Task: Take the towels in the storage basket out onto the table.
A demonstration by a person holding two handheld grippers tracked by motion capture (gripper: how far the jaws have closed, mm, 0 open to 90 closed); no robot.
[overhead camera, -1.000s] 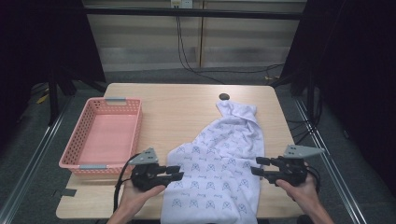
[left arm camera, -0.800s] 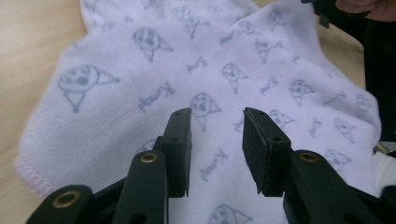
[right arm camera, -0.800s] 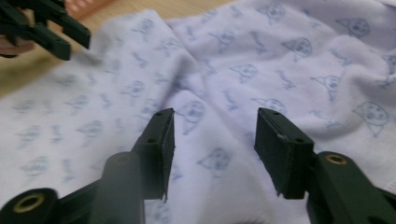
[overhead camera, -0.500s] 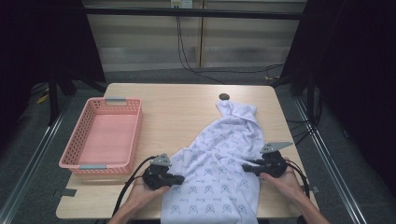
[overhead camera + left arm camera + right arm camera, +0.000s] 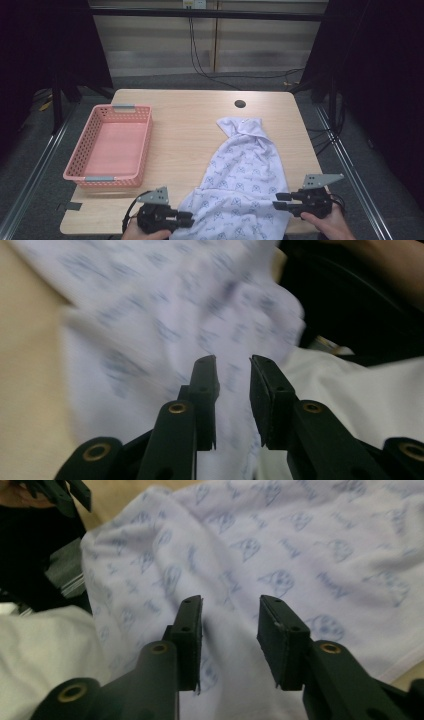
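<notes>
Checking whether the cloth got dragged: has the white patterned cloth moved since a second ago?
Yes. The white patterned cloth slid toward the table's near edge; its top now lies farther from the dark round hole.

Both tools are black. The left gripper (image 5: 186, 218) carries a grey three-cornered plate on top, and a black cable loops away from its body. The right gripper (image 5: 278, 199) bears the same grey plate, its cable trailing off behind the hand. Close up, each jaw is a flat black bar ending in a thick rectangular pad, pinned with brass-coloured rivets (two small dark screws sit in each pad's side). The person wears a white garment.
</notes>
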